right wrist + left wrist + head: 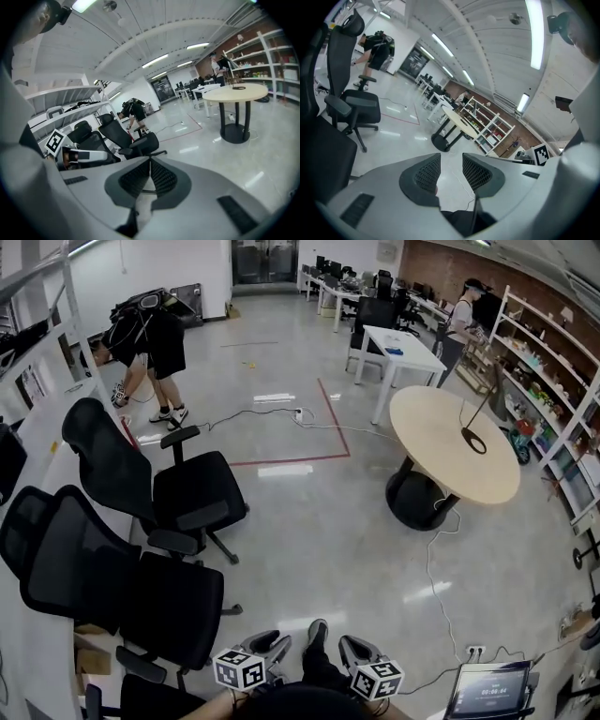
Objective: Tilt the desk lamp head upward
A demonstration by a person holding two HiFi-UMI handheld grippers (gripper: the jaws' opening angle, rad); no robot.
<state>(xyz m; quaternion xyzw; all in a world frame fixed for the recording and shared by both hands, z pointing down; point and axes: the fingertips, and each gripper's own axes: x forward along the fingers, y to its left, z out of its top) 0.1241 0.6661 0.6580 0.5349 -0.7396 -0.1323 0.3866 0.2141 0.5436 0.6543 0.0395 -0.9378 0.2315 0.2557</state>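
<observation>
The desk lamp (473, 435) stands on the far side of a round wooden table (441, 451); it has a thin black stalk and a black ring head that lies low over the tabletop. The right gripper view shows the lamp (238, 87) small on that table (234, 93). Both grippers are at the bottom of the head view, several paces from the table. My left gripper (274, 645) (451, 171) is open, with only floor showing between its pads. My right gripper (352, 648) (150, 177) is shut with nothing in it.
Black office chairs (178, 488) crowd the left beside a white counter. A cable (433, 563) runs over the floor from the table to a power strip (475, 651). A tablet (487, 690) is at the bottom right. Shelves (553, 418) line the right wall. Two persons (150, 343) stand far off.
</observation>
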